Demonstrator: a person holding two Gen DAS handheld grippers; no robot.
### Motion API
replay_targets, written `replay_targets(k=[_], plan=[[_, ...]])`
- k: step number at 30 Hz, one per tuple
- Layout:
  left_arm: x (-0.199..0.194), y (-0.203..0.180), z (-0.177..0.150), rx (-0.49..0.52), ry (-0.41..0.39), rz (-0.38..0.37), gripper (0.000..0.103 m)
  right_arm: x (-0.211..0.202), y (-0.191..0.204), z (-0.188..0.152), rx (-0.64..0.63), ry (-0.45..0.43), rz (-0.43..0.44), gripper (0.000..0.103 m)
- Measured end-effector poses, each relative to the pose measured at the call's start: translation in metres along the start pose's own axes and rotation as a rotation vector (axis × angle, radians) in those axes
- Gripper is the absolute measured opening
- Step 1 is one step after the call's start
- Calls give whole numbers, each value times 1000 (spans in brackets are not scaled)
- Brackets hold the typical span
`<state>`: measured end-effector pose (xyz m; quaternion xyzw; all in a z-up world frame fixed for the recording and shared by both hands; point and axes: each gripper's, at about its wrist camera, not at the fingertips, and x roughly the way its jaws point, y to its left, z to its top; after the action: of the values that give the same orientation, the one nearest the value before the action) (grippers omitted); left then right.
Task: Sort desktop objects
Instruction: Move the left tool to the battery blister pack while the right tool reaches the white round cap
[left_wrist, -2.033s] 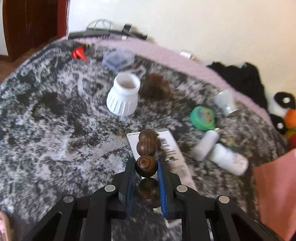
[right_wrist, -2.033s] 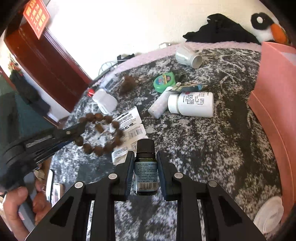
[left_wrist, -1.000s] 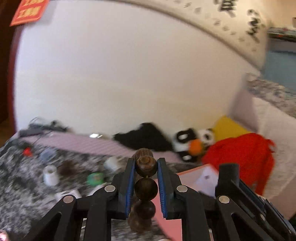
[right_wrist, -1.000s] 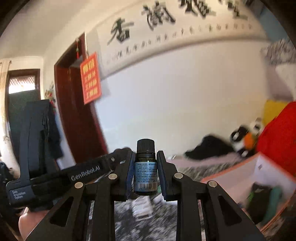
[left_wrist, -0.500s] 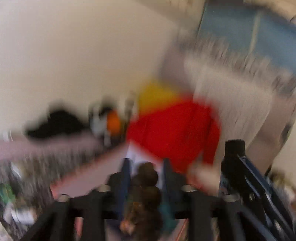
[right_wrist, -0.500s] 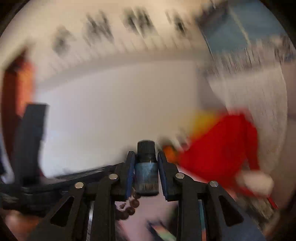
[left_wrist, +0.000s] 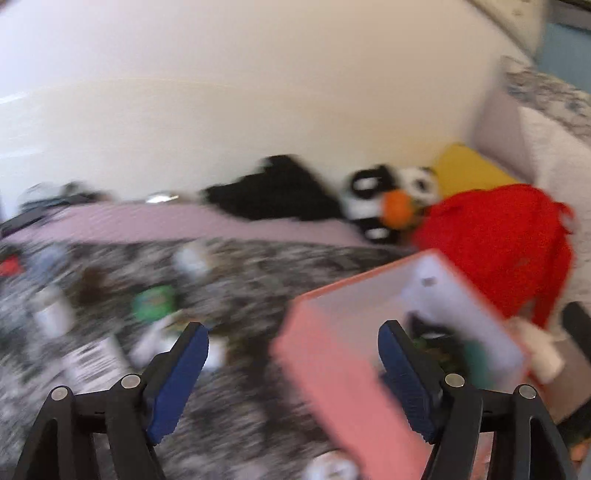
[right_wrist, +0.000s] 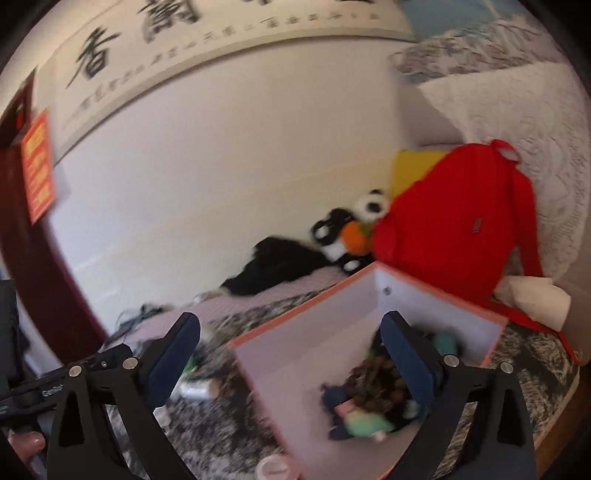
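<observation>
With both the left gripper (left_wrist: 293, 373) and right gripper (right_wrist: 290, 363) opening wide and empty, drop complete: brown wooden bead bracelet (right_wrist: 376, 384) lying inside the open pink cardboard box (right_wrist: 295, 373). Best to lift straight clear, avoiding the rim. Then back for the remaining clutter on the mottled grey cloth (left_wrist: 229, 273).

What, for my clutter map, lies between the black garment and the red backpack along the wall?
A black-and-white plush toy with an orange part lies between the black garment and the red backpack. Both wrist views show it; the right wrist view is sharper.
</observation>
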<state>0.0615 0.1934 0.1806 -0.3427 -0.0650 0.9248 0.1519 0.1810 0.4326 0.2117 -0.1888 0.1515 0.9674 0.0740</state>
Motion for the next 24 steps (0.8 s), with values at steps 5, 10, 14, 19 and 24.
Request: replay_targets(k=[5,10,14,19,24], plan=[[6,71,-45,-91,83,196,81,20,58,-58,-129,145,103,101],[19,114,-80,-115,175,286,81,54,97,-130,-271,354,125,101],[38,134,-101,-93,240,345,81,72,93,-165,-340,445,37,101],[70,149,-124,-76,320,399,81,97,64,-189,-308,570,-37,99],[88,156,-128,-102,340,392,81,114,52,-203,-264,673,-24,99]])
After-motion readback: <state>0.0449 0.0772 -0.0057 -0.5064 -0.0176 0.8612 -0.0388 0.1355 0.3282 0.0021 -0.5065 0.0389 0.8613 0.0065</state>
